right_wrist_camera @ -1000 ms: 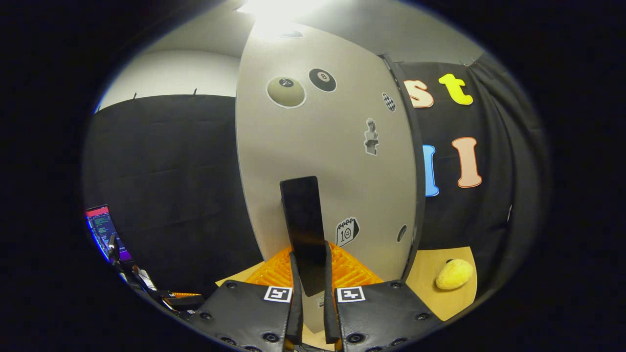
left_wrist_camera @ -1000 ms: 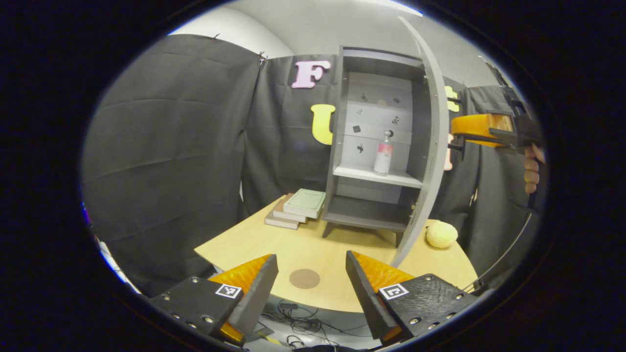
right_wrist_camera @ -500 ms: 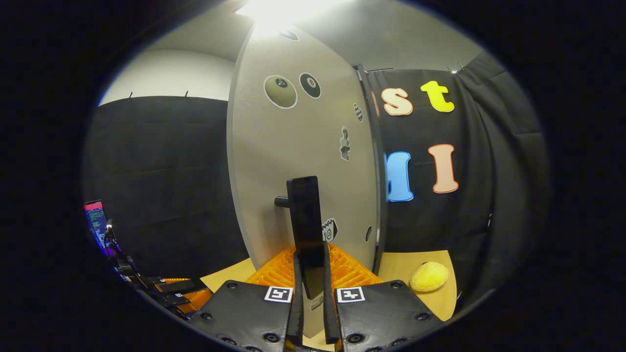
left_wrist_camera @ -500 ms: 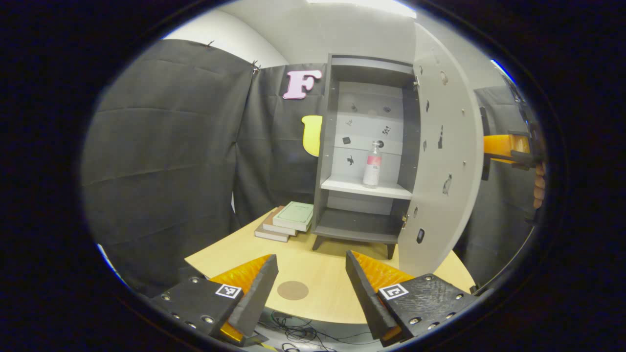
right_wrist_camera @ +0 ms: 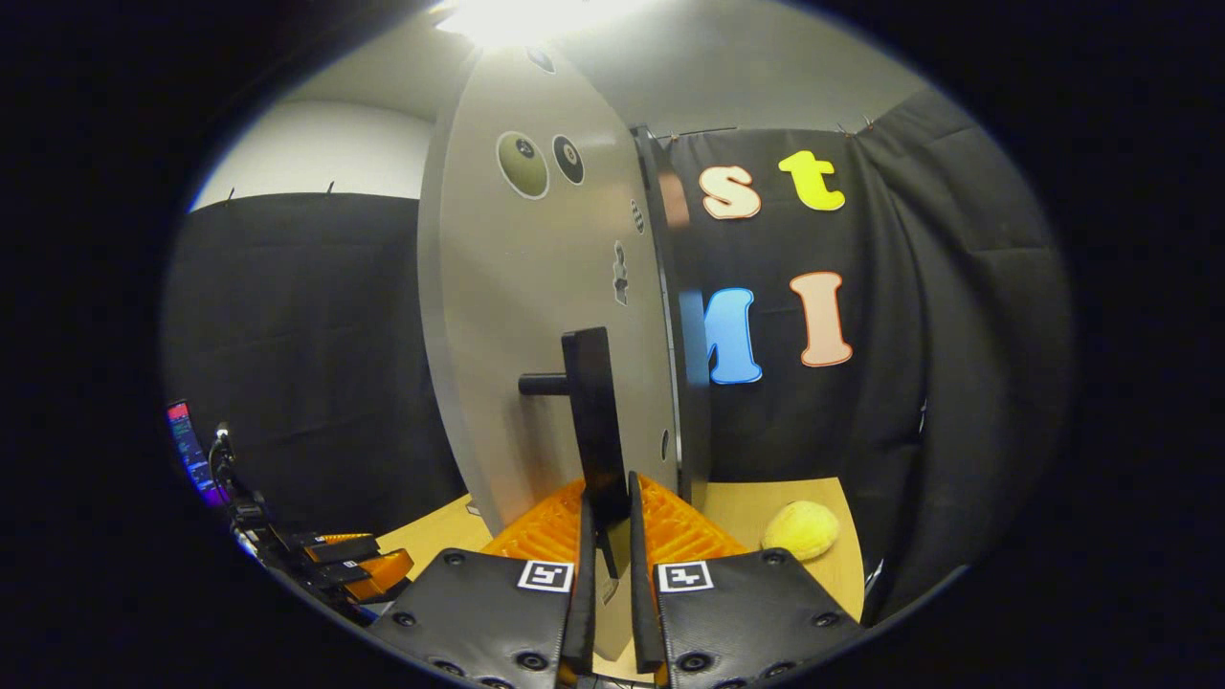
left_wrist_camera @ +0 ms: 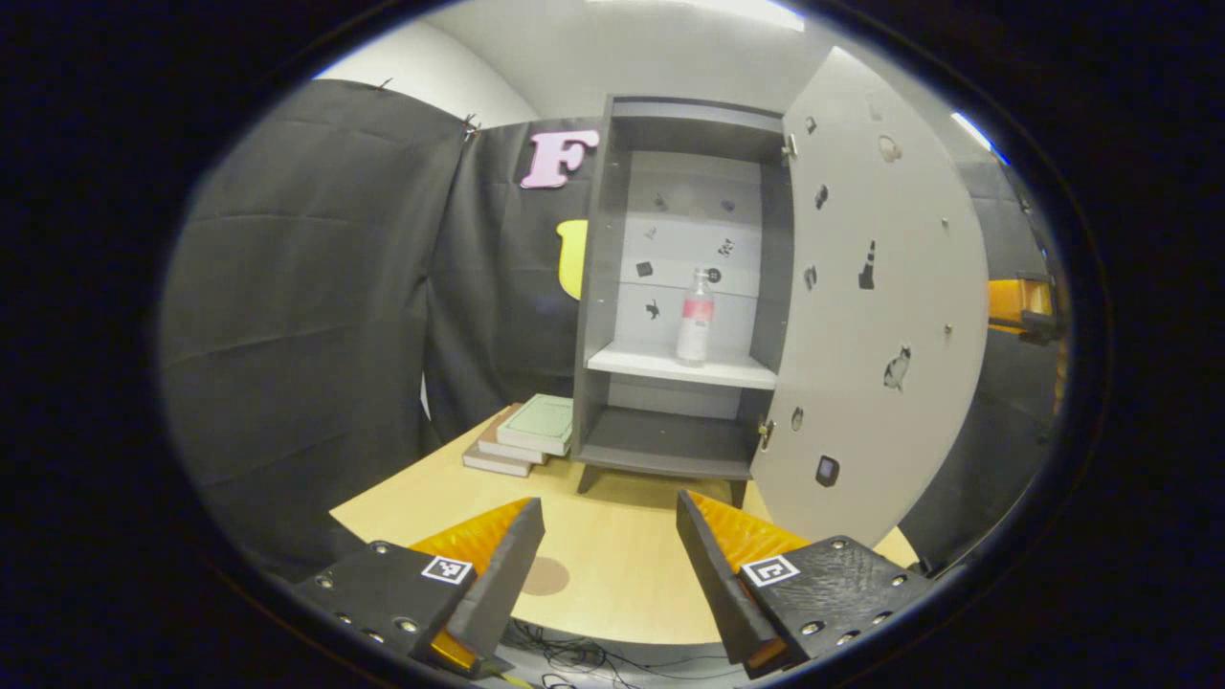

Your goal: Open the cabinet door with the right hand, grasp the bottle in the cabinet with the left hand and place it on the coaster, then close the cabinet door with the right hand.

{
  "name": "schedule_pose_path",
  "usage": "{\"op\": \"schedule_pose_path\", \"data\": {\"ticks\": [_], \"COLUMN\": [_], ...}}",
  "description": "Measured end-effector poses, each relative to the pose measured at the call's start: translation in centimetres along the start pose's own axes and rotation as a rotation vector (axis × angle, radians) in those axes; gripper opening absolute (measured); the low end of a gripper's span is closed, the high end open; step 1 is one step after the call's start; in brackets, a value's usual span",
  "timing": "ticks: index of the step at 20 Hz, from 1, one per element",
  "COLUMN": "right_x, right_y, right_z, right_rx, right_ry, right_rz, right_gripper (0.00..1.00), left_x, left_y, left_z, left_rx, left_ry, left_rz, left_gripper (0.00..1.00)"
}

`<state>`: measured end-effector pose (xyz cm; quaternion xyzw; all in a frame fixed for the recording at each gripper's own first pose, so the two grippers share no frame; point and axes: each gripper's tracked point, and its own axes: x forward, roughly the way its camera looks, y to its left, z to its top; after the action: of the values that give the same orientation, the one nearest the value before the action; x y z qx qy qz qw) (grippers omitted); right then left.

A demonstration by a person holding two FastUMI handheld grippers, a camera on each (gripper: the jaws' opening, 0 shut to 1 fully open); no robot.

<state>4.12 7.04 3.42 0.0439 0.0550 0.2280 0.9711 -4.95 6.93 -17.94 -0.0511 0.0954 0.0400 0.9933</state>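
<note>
A recording booth: black cloth walls (left_wrist_camera: 316, 287) around a small wooden table (left_wrist_camera: 612, 565).

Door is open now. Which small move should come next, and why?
Probably the left gripper, open above the table, should reach toward the bottle. The cabinet door stands wide, the right gripper clamps its handle, and the bottle stands upright and unblocked on the middle shelf.

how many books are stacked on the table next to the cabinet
3 books, in one stack on the table just left of the cabinet: a green one on top, two more under it. The top book may hide another.
</note>
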Motion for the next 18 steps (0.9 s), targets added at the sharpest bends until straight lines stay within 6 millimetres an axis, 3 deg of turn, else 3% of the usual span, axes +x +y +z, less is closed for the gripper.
{"op": "schedule_pose_path", "data": {"ticks": [4,5,6,11,12,14,15,18], "right_x": [-0.7,-0.9,-1.1,-3.8,-4.3,-6.0,-6.7,-7.7], "right_y": [-0.2,-0.2,-0.2,0.1,0.0,0.0,0.5,-0.3], "right_z": [-0.4,-0.4,-0.8,-0.9,-0.8,-1.0,-0.7,0.7], "right_rx": [-0.033,-0.003,0.026,0.112,0.104,0.11,0.123,0.09], "right_ry": [0.016,0.027,0.047,0.082,0.087,0.114,0.114,0.069], "right_rz": [-0.025,-0.025,-0.034,-0.089,-0.114,-0.18,-0.203,-0.335], "right_gripper": [0.18,0.18,0.18,0.18,0.17,0.12,0.03,0.02], "left_x": [0.6,0.7,1.1,1.7,1.9,2.0,2.1,2.7], "left_y": [-0.2,-0.6,-1.1,-2.1,-2.2,-2.5,-2.6,-2.5], "left_z": [0.5,0.5,0.5,0.6,0.6,0.6,0.7,1.1], "left_rx": [0.001,-0.009,-0.02,-0.026,-0.026,-0.026,-0.02,0.018], "left_ry": [-0.023,-0.023,-0.02,-0.003,0.002,0.012,0.016,0.012], "left_rz": [-0.015,-0.033,-0.056,-0.157,-0.179,-0.229,-0.251,-0.326], "left_gripper": [0.83,0.89,0.83,0.87,0.83,0.86,0.83,0.83]}}
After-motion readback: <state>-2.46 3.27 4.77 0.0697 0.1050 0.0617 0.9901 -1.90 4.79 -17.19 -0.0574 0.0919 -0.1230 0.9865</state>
